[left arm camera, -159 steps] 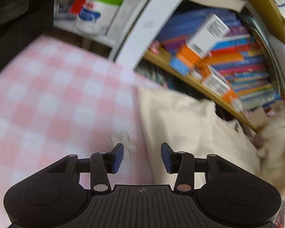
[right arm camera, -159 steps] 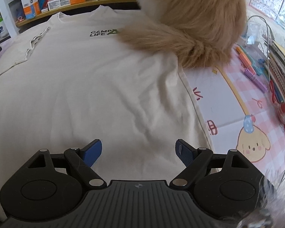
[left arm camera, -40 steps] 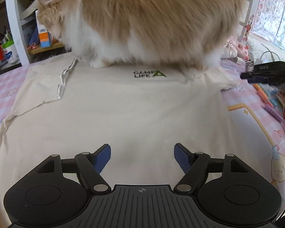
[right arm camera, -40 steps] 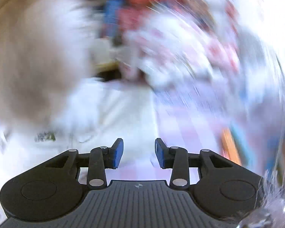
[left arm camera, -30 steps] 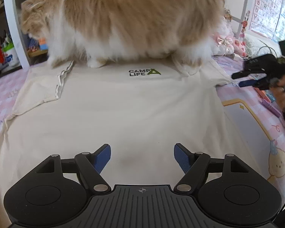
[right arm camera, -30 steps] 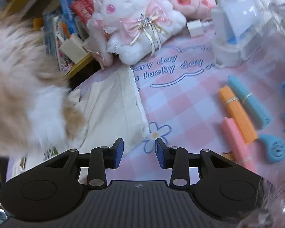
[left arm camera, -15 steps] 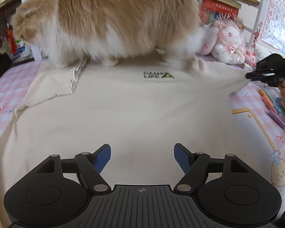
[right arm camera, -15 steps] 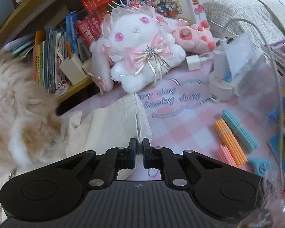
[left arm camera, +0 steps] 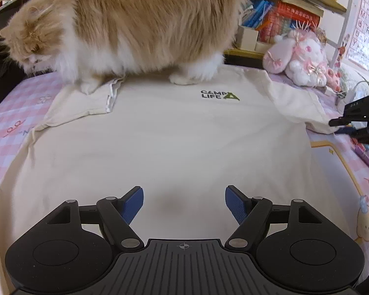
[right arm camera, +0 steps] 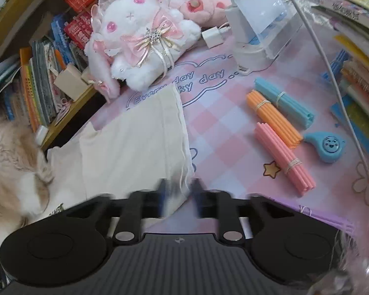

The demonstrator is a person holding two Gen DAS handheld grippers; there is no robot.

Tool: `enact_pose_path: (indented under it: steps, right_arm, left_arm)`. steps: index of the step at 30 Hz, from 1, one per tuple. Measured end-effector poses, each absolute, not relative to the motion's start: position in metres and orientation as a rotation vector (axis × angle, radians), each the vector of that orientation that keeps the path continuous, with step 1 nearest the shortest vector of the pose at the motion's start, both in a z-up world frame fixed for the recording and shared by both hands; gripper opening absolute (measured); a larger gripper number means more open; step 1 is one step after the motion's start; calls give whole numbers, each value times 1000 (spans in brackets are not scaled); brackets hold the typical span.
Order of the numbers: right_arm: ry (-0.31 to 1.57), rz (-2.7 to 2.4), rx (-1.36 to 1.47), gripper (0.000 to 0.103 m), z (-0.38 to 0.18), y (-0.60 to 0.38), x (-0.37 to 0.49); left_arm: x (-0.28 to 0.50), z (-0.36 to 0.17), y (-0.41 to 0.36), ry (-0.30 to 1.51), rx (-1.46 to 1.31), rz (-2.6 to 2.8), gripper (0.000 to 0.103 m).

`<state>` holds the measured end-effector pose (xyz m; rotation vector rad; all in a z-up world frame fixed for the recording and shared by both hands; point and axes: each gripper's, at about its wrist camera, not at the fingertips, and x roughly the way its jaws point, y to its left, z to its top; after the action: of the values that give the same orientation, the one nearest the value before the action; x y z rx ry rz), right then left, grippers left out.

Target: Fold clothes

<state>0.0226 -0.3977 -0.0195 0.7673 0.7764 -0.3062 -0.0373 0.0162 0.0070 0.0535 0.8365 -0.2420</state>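
Right now the cream shirt (left arm camera: 174, 132) lies spread flat, front up, on the pink checked bench (right arm camera: 233, 132), with a cat (left arm camera: 140, 24) standing on its collar end. The right gripper (right arm camera: 178, 196) is at the shirt's right sleeve (right arm camera: 140, 147); its jaws are blurred, so I cannot tell whether they are clamped on the sleeve hem, though the cloth seems to sit between them. The left gripper (left arm camera: 184, 202) hovers low over the shirt's lower half, jaws wide apart and empty. I judge the step in hand to be the sleeve fold: the sleeve would need carrying inward over the chest. The cat's weight pins the shoulders, so any pull must be gentle. As for containers, a clear box (right arm camera: 263, 24) sits by the plush (right arm camera: 140, 39); its contents are hidden.
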Motion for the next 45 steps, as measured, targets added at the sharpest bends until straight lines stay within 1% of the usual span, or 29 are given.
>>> enact_pose_path:
  steps: [5, 8, 11, 12, 13, 14, 16, 20, 23, 25, 26, 28, 29, 30, 31, 34, 37, 45]
  right_arm:
    - [799, -276, 720, 35, -17, -405, 38]
    - [863, -255, 551, 34, -11, -390, 55]
    - [898, -232, 317, 18, -10, -367, 58]
    - [896, -232, 315, 15, -11, -367, 57]
    - [894, -231, 320, 9, -11, -369, 57]
    - [896, -225, 384, 6, -12, -376, 58]
    - [879, -272, 461, 6, -7, -384, 62]
    - [749, -285, 379, 6, 32, -358, 76]
    - [642, -173, 223, 6, 70, -308, 95]
    - [617, -22, 102, 6, 83, -263, 109]
    - [648, 54, 79, 6, 77, -246, 113]
    - [709, 205, 33, 9, 67, -211, 122]
    - [738, 281, 10, 19, 62, -193, 127]
    - [764, 347, -11, 40, 56, -177, 130]
    - [772, 331, -10, 48, 48, -172, 128]
    - [813, 337, 144, 50, 33, -187, 117]
    - [826, 299, 277, 50, 30, -212, 112]
    - [808, 105, 314, 51, 34, -229, 129]
  left_arm:
    - [-42, 4, 14, 845, 54, -247, 75]
    - [-44, 4, 11, 839, 56, -255, 75]
    - [-44, 4, 11, 830, 50, -257, 75]
    - [-45, 4, 12, 828, 47, -257, 75]
    - [-45, 4, 12, 826, 45, -258, 75]
    - [-45, 4, 14, 822, 43, -260, 75]
    - [-45, 5, 17, 813, 37, -266, 75]
    - [-48, 5, 30, 803, 15, -259, 75]
    - [-50, 4, 44, 801, -7, -247, 75]
    - [-52, 4, 53, 799, -22, -238, 75]
    - [-51, 4, 60, 802, -36, -231, 75]
    - [-50, 2, 72, 816, -64, -219, 75]
    - [-49, 1, 78, 823, -79, -213, 75]
    - [-49, 0, 83, 828, -90, -209, 75]
    - [-49, -1, 88, 833, -101, -205, 75]
    - [-49, -4, 103, 847, -133, -194, 75]
    - [-46, -6, 112, 859, -158, -191, 75]
    - [-37, 2, 108, 825, -110, -257, 75]
